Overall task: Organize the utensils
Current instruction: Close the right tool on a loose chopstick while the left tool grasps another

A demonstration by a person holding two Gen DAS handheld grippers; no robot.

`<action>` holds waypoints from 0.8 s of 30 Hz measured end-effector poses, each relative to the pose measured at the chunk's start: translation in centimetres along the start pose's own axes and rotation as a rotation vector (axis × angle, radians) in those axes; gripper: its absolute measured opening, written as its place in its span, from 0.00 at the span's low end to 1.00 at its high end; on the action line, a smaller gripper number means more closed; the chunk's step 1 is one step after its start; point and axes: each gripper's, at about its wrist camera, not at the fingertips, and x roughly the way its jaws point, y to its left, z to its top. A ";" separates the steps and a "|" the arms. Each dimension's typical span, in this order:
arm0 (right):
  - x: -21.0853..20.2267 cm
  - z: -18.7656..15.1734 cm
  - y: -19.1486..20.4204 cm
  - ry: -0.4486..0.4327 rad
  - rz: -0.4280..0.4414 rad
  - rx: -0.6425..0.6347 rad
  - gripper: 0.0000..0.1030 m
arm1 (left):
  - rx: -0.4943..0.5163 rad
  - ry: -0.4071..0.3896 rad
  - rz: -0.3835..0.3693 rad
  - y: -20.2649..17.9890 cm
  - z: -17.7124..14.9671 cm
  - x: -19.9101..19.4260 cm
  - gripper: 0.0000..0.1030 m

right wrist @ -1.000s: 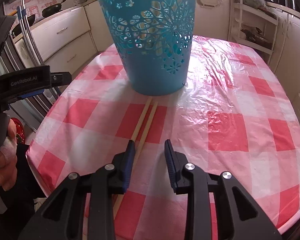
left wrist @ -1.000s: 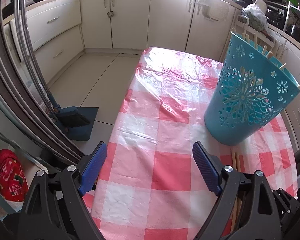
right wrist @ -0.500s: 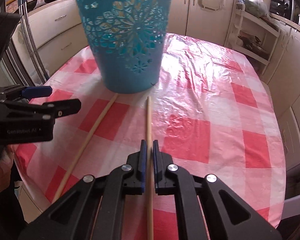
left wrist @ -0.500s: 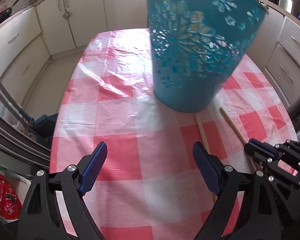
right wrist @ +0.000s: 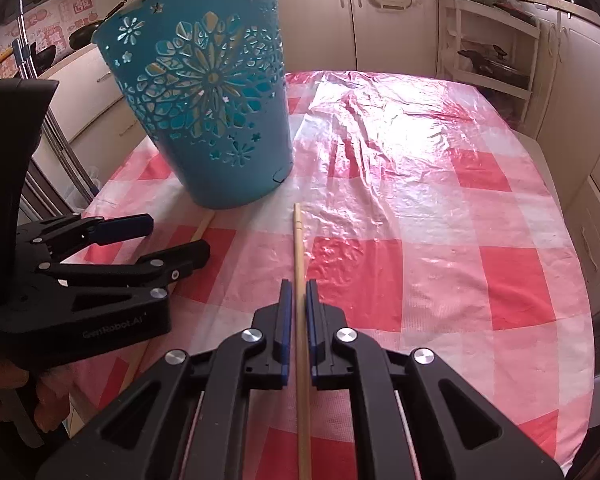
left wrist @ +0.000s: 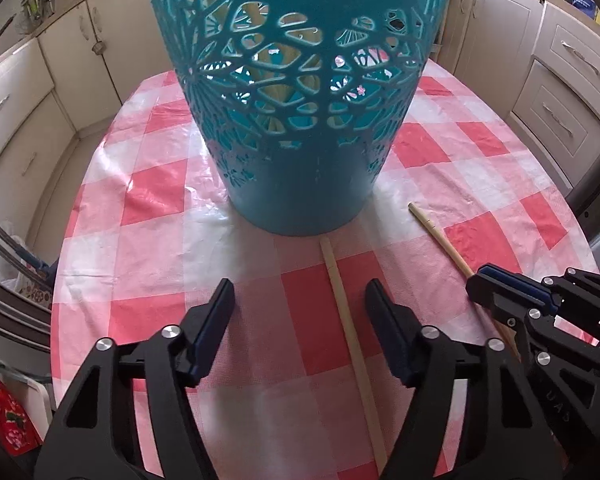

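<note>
A teal cut-out basket [left wrist: 300, 128] [right wrist: 208, 112] stands on the red-checked tablecloth [left wrist: 148, 184], with pale sticks showing through its holes. Two wooden chopsticks lie in front of it. One chopstick [left wrist: 348, 332] runs between my left gripper [left wrist: 300, 292] fingers, nearer the right finger. That gripper's jaws are closing and its pads do not touch the stick. My right gripper [right wrist: 298, 288] is shut on the other chopstick [right wrist: 298, 248], which points at the basket. In the right wrist view the left gripper [right wrist: 172, 236] covers most of its chopstick [right wrist: 204, 226].
Cream kitchen cabinets [left wrist: 28, 120] ring the table. A white rack [right wrist: 488, 40] stands beyond the far right corner. The table edge [left wrist: 60, 280] drops off close on the left. A person's hand [right wrist: 20, 392] holds the left gripper. The right gripper [left wrist: 500, 284] is close beside the left one.
The left gripper swung in toward the basket, came down over a chopstick and narrowed its jaws. The right gripper shut on the other chopstick and drew it aside from its pair.
</note>
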 end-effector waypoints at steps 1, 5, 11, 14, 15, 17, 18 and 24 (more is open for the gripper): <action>0.0 0.0 0.0 -0.003 -0.001 0.002 0.07 | 0.010 -0.008 -0.003 -0.1 0.1 -0.1 0.44; 0.0 0.0 0.2 -0.010 -0.007 -0.003 0.08 | 0.048 -0.018 -0.020 -0.8 0.1 -0.3 0.06; 0.7 0.9 1.1 0.020 -0.009 -0.040 0.23 | 0.028 0.001 -0.035 0.5 -0.4 -0.7 0.05; 1.1 1.2 1.3 0.024 -0.025 -0.058 0.23 | 0.018 -0.003 -0.007 0.9 -0.5 -0.8 0.11; 1.1 1.2 1.5 0.024 -0.032 -0.067 0.23 | 0.019 -0.005 0.013 0.9 -0.5 -0.8 0.18; 1.1 1.1 1.7 0.014 -0.056 -0.090 0.19 | 0.019 -0.010 0.025 1.1 -0.2 -0.3 0.21; 1.1 1.0 1.7 0.008 -0.064 -0.098 0.16 | 0.022 -0.011 0.025 1.1 -0.1 -0.3 0.20; 1.3 0.8 1.7 -0.027 -0.077 -0.105 0.12 | 0.101 -0.022 0.037 -0.5 0.1 -0.1 0.05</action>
